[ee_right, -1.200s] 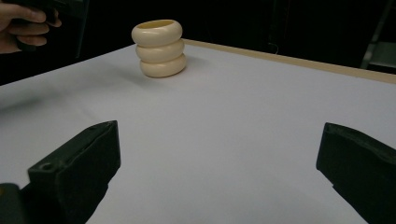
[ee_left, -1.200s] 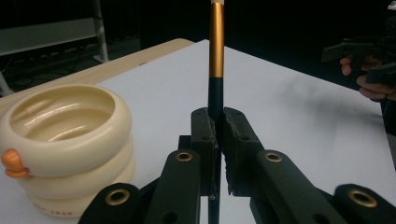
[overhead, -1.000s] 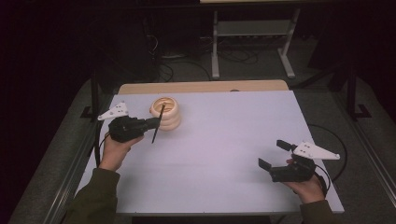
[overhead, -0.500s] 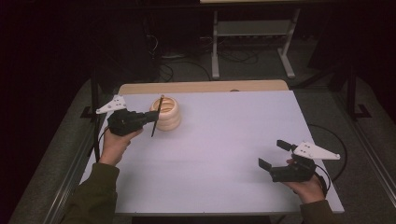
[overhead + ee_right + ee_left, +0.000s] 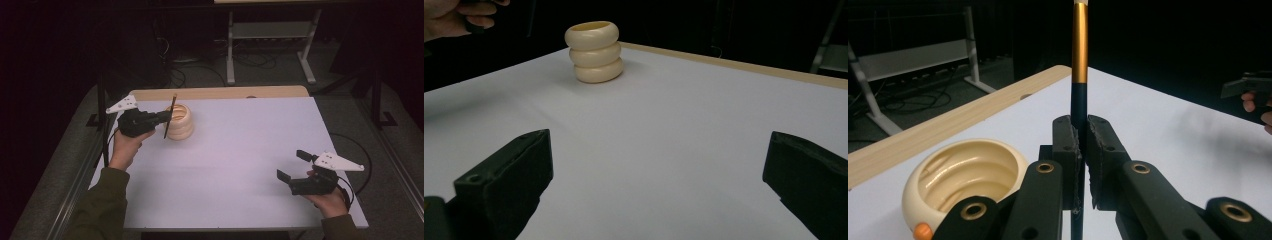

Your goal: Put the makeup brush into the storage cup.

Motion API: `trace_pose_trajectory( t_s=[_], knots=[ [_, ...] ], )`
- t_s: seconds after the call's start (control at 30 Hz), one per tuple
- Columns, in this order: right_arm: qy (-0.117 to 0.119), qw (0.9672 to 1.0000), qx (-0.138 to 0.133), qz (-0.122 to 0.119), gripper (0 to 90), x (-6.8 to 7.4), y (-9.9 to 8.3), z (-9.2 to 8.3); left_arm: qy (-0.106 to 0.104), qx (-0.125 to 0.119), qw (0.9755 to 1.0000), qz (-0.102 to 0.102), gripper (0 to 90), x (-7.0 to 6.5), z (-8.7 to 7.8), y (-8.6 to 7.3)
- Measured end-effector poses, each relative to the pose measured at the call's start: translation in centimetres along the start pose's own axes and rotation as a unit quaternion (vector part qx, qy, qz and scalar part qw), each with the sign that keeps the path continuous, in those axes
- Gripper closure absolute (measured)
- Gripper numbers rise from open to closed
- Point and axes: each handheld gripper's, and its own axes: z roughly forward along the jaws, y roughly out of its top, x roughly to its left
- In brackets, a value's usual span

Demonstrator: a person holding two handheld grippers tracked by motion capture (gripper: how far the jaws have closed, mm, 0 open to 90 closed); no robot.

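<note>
We see the table, white top. Cream holder stands far left on it. Our left gripper clamps the pen upright, just beside the holder. Right gripper near right, jaws wide, nothing between.

room: dark | floor: grey, cables | metal stand, perhaps a shelf | table: white

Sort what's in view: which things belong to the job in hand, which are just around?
In the job:
- left tongs, shut on the pen
- cream ribbed holder, next to them

Just around:
- right tongs, open and holding nothing
- white table
- metal rack on the floor behind
</note>
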Motion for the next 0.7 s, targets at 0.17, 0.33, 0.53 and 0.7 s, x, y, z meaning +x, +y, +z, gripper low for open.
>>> trace_pose_trajectory(
  t_s=[0.17,0.33,0.53,0.7],
  knots=[
    [0.0,1.0,0.0,0.0,0.0,0.0,0.0,0.0,0.001,-0.004,1.0,0.004,83.5,0.4,0.3,0.4],
    [0.0,1.0,0.0,0.001,0.0,0.0,0.0,0.0,0.006,-0.008,0.9999,0.007,83.5,1.0,0.6,0.8],
    [0.0,1.0,0.0,0.0,0.0,0.0,0.0,0.0,0.009,-0.016,0.9998,0.004,83.5,1.7,1.0,1.2],
    [0.0,1.0,0.0,0.001,0.0,0.0,0.0,0.0,0.013,-0.021,0.9997,0.007,83.5,2.1,1.3,1.8]
  ],
)
